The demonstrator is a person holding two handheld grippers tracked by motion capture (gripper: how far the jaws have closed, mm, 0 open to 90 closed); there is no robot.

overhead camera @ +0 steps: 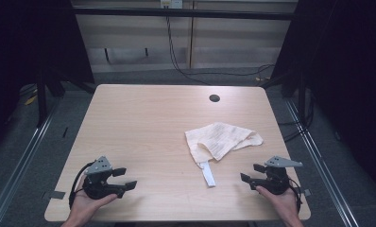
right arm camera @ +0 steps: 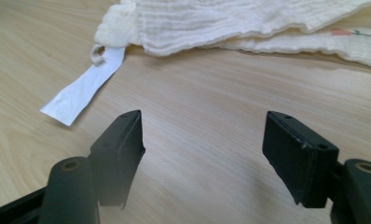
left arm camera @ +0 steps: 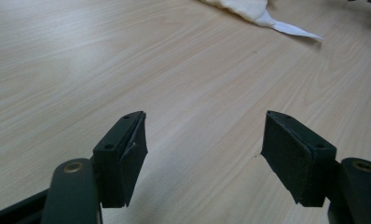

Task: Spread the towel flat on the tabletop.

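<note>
Both jaws spread wide — nothing held.
Left gripper lower left, right gripper lower right, over bare tabletop — crumpled cream ribbed cloth untouched mid-frame.

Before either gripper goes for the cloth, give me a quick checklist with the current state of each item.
1. Left gripper open with nothing between the jaws: ok.
2. Right gripper open with nothing between the jaws: ok.
3. Cloth lying free on the table, touched by neither gripper: ok.
4. Cloth flat and spread out: not ok, it lies crumpled and folded over itself.
5. White tag free on the near side of the cloth, lying flat on the wood: ok.
6. Path from the right gripper to the cloth free of other things: ok.
</note>
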